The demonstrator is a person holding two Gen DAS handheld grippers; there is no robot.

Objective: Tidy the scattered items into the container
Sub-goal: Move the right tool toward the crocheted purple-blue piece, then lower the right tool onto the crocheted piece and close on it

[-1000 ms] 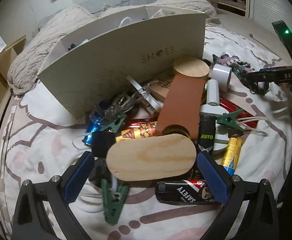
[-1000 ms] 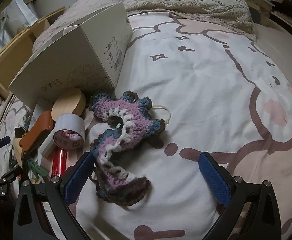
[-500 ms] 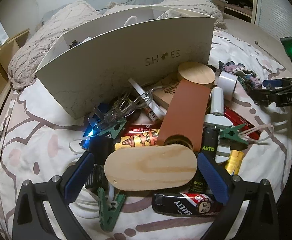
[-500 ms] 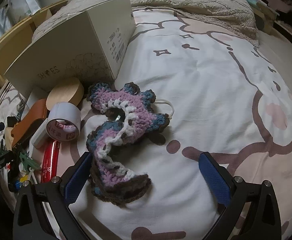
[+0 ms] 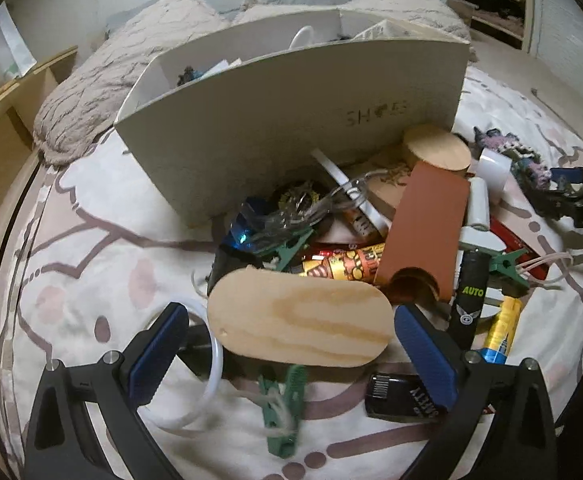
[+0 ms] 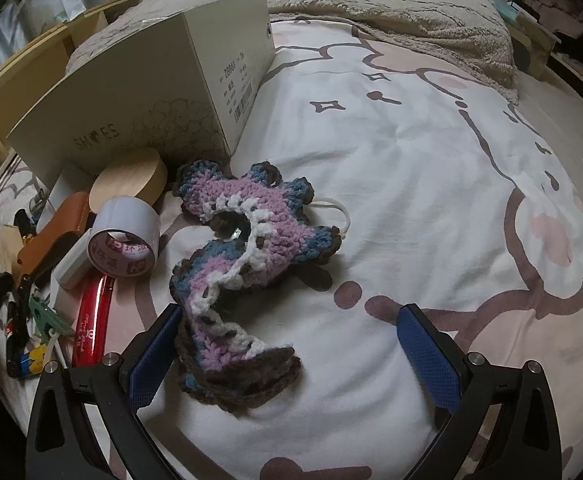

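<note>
A cream shoebox (image 5: pixel 291 128) stands open on the bed; it also shows in the right wrist view (image 6: pixel 163 92). A pile of small items lies in front of it. My left gripper (image 5: pixel 291 344) is open, its jaws either side of an oval wooden board (image 5: pixel 299 324) atop the pile. A brown leather case (image 5: pixel 427 232), a wooden round lid (image 5: pixel 437 152) and green clips (image 5: pixel 283 408) lie around it. My right gripper (image 6: pixel 291 352) is open over a purple and blue crochet piece (image 6: pixel 243 248), with its left pad beside the piece's lower end.
A tape roll (image 6: pixel 125 236), a red pen (image 6: pixel 91 324) and batteries (image 5: pixel 499 328) lie in the pile. A white ring (image 5: pixel 207 380) lies by the left gripper. A beige blanket (image 6: pixel 411 12) is bunched at the bed's head. Wooden shelves (image 6: pixel 31 76) stand at left.
The left gripper has drawn nearer to the wooden board and shifted left. The right gripper has edged forward towards the crochet piece. Both stayed open.
</note>
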